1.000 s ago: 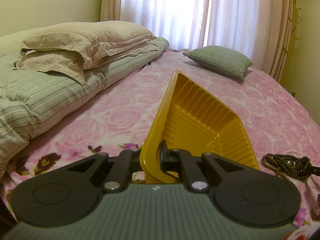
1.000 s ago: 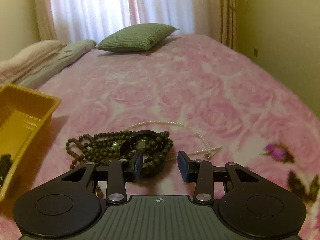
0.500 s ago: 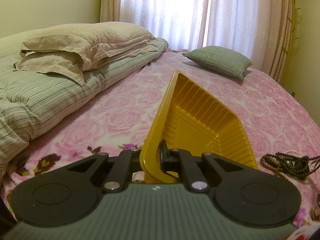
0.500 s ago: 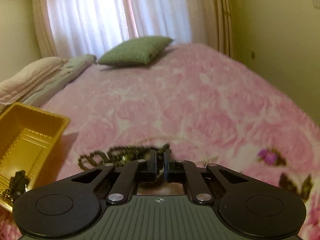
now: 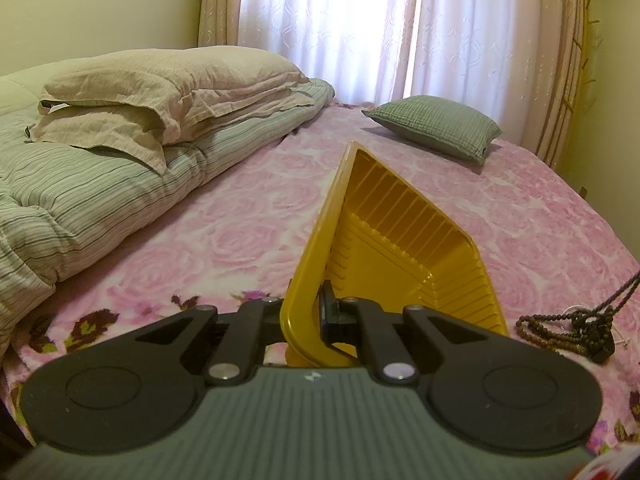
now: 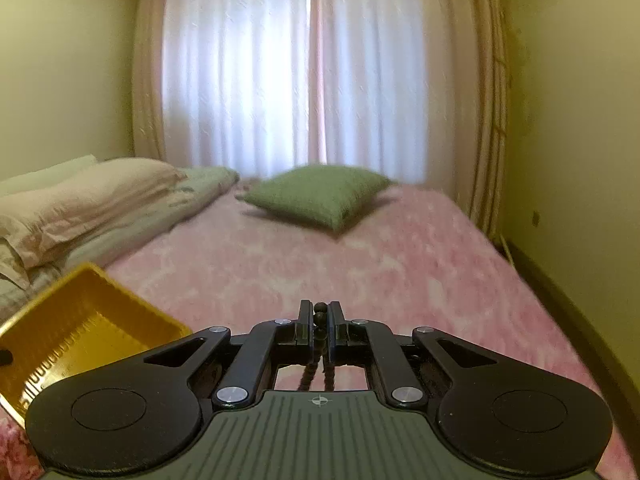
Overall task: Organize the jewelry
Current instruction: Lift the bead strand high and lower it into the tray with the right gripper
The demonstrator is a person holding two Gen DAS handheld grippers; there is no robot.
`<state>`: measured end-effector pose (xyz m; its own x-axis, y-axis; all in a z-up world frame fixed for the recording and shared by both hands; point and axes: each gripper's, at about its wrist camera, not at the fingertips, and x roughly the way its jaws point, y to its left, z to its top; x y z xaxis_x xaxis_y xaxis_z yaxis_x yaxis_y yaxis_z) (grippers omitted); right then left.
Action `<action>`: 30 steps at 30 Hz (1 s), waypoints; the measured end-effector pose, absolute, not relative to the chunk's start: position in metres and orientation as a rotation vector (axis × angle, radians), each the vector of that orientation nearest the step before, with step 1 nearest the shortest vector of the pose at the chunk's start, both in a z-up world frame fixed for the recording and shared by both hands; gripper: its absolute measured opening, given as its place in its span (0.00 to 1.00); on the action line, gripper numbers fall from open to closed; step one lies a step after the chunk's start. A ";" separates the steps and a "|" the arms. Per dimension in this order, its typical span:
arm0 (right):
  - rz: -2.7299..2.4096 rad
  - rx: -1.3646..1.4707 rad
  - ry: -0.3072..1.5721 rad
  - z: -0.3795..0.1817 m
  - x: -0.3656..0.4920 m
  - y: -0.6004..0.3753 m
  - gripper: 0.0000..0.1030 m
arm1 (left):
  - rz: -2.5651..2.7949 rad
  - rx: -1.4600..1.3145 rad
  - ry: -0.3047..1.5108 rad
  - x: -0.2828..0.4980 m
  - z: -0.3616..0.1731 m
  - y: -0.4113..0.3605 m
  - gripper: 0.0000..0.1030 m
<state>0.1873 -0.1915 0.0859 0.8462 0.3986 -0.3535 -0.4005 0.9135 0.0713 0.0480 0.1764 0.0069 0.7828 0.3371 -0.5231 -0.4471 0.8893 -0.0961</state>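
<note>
Both pairs of jaws are clamped tight. On the left gripper [image 5: 316, 316] they pinch the near rim of a yellow plastic tray [image 5: 404, 256], one finger outside the wall and one inside; the ribbed tray tilts up on the bedspread. On the right gripper [image 6: 320, 320] they grip a string of dark wooden beads [image 6: 320, 318], with one bead showing above the pads and two strands hanging beneath. In the left view those strands run taut up toward the right edge from a heap of beads [image 5: 560, 330] lying on the bedspread just right of the tray, with a thin white string beside it.

A pink rose-patterned bedspread [image 5: 248, 236] covers the bed. Beige pillows [image 5: 168, 88] sit on a folded striped quilt [image 5: 92, 200] at the left, and a small green cushion [image 5: 436, 124] lies near the white curtains [image 6: 296, 72]. Walls are pale yellow. No writing can be read anywhere.

The left gripper points somewhat downward at the tray; the right one is held above the bed, aimed toward the window.
</note>
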 end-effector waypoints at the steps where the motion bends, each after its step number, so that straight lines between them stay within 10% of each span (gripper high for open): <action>1: 0.428 -0.013 0.358 0.092 0.187 -0.190 0.06 | 0.427 -0.221 0.520 0.048 0.007 0.177 0.07; 30: 0.639 -0.116 -0.020 0.252 0.171 -0.114 0.06 | 0.422 -0.224 0.516 0.051 0.009 0.171 0.07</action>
<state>0.1708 -0.1139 0.2521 0.8026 0.5962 -0.0175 -0.5940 0.7963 -0.1145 0.0509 0.1710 0.0089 0.7869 0.3331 -0.5195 -0.4437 0.8904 -0.1012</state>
